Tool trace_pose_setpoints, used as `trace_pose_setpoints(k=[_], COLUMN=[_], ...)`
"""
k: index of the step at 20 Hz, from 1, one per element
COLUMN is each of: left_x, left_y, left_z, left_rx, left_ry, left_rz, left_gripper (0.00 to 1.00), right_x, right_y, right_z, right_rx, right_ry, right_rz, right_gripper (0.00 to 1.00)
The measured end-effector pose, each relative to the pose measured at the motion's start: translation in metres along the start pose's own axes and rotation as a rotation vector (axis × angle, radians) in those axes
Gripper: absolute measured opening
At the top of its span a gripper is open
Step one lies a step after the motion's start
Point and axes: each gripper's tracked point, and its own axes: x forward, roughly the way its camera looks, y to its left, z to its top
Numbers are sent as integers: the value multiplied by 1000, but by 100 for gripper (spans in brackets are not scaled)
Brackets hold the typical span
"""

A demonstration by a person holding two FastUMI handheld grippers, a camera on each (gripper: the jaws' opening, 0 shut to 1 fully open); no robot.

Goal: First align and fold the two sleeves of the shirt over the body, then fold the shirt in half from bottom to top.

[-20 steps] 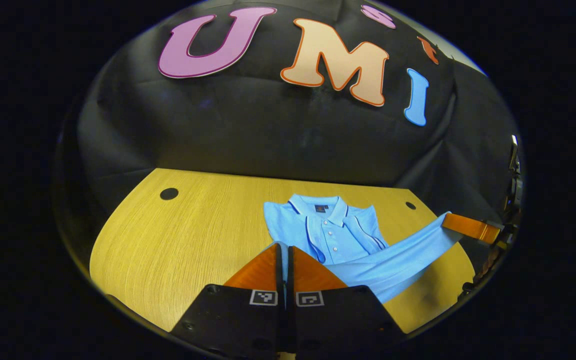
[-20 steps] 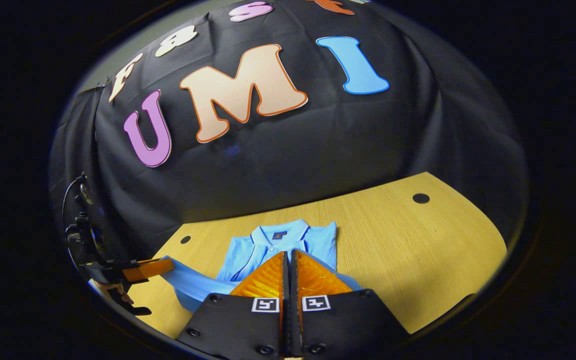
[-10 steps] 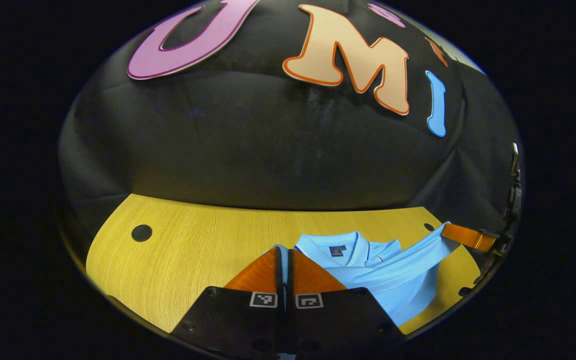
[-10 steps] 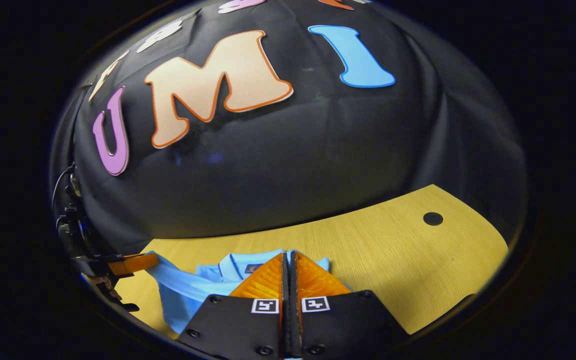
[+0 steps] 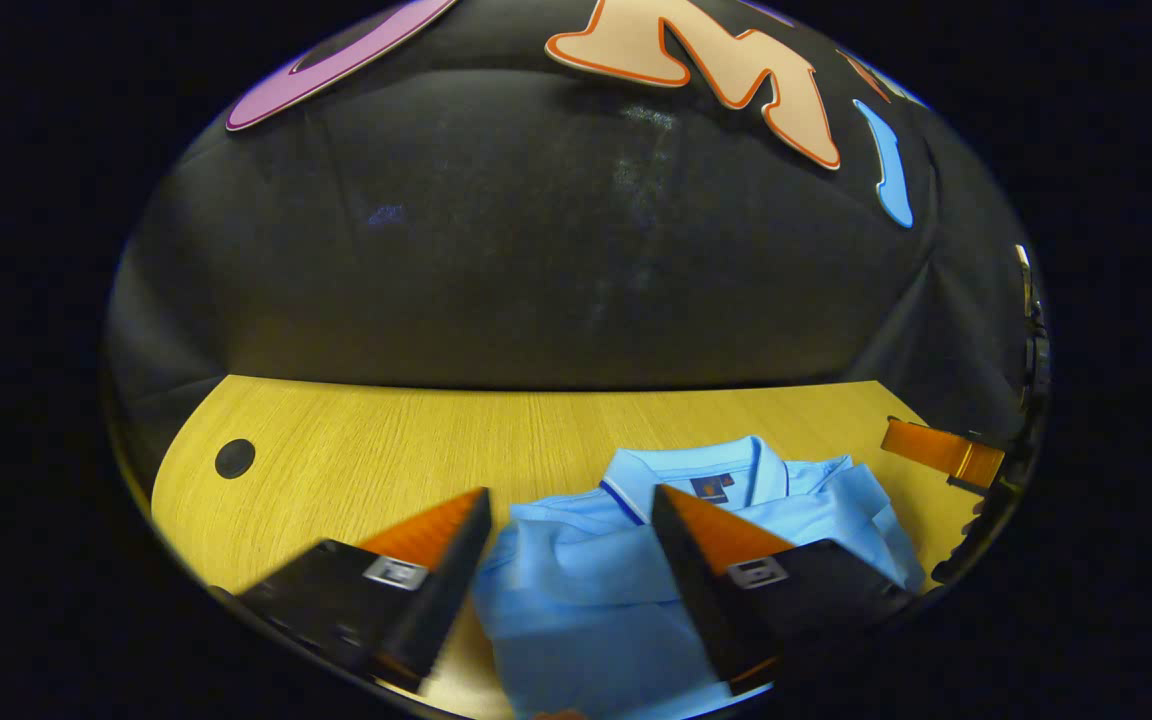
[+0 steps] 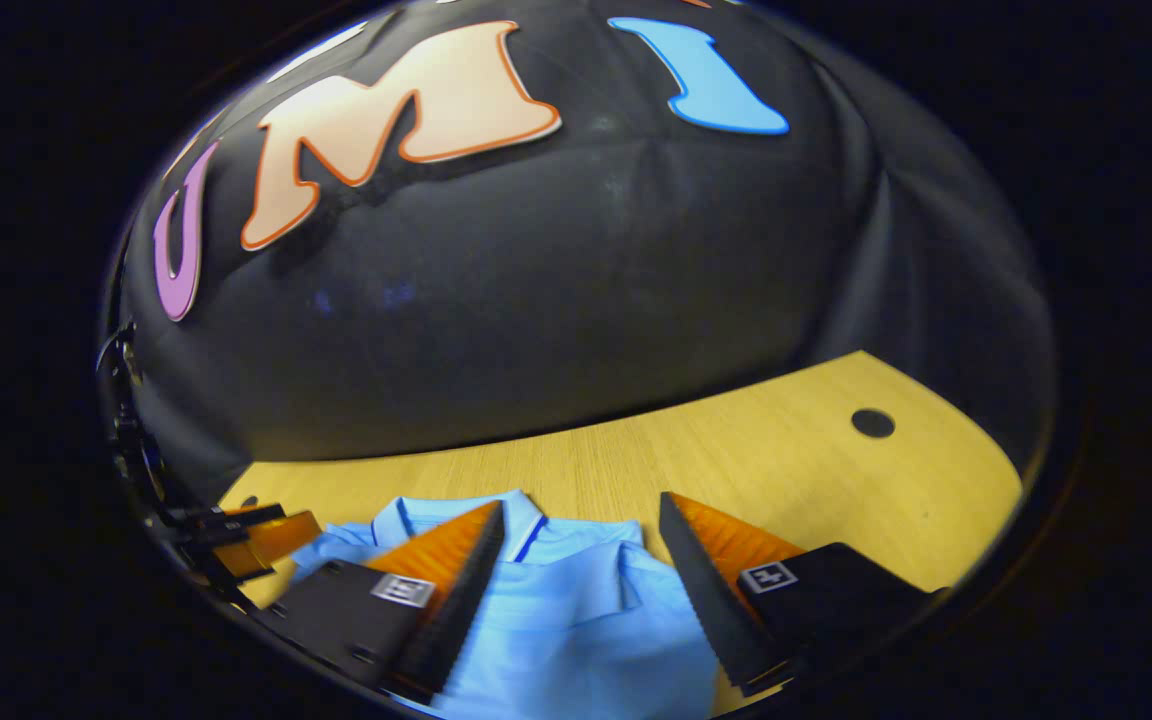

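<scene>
Both tongs are hanging released over the folded blue shirt [image 5: 576, 590]: the left gripper [image 5: 568, 510] and the right gripper [image 6: 581, 515] are spreading their fingers wide at lower centre of each view, gripping nothing. The shirt is lying on the yellow wooden table [image 5: 386, 450], its collar [image 5: 681, 470] pointing toward the black cloth wall [image 5: 536, 250].

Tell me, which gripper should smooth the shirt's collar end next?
Probably the left gripper. Its open fingers straddle the folded shirt, with the collar just ahead. The right gripper is open too, though it sits toward the shirt's edge by bare table.
</scene>
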Motion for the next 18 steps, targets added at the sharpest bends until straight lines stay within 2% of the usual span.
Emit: trace_pose_setpoints(k=[1, 2, 3, 6, 15, 17, 18], left_x=[-14, -27, -39, -82, -227, -257, -270], left_y=[1, 0, -3, -12, -36, -39, -39], left_z=[10, 17, 22, 36, 54, 55, 55], left_rx=[16, 27, 30, 17, 64, 52, 43], left_ry=[-35, -62, -82, -134, -266, -294, -303], left_rz=[15, 30, 35, 52, 104, 113, 120], left_gripper=[94, 94, 96, 96, 95, 95, 95], right_x=[-11, -23, -35, -80, -223, -250, -262], right_y=[3, 7, 9, 17, 27, 25, 24], right_z=[8, 14, 23, 36, 65, 71, 73], right_rx=[-27, -51, -77, -122, -123, -132, -133], right_ry=[-29, -63, -98, -167, -264, -293, -308], right_rz=[1, 5, 5, 22, 75, 76, 73], right_gripper=[99, 95, 98, 98, 98, 95, 98])
